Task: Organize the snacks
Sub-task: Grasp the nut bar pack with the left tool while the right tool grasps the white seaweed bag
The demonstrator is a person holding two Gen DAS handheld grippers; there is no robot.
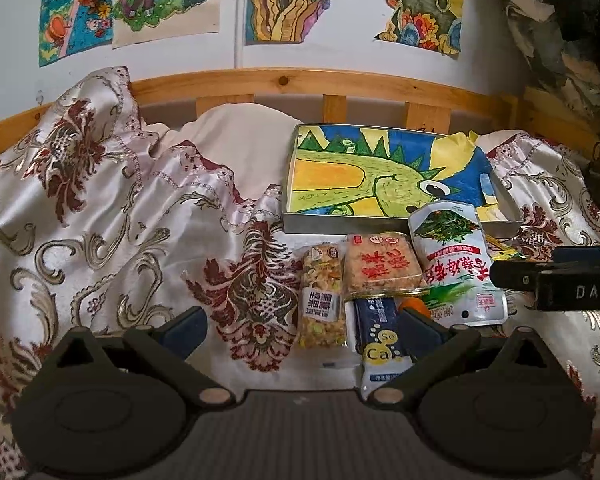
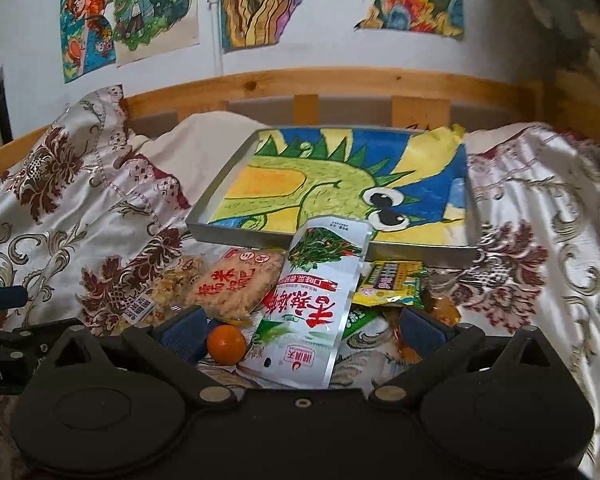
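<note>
With both my grippers' jaws apart and empty, the tray (image 2: 220, 184) at 12 o'clock held no snacks; the white pouch (image 2: 312, 304) and its neighbours remained unsorted.

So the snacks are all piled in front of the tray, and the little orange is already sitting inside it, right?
Not quite. The orange is not in the tray; it lies among the snacks in front, beside the white pouch, as the right wrist view shows.

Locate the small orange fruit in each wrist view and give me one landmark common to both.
Left wrist: orange fruit lower centre-right, mostly hidden behind the tool's right finger, beside the white seaweed pouch.
Right wrist: orange fruit lower centre-left, fully visible, left of the pouch.
Shared landmark: dinosaur-lined tray behind the snacks.
</note>
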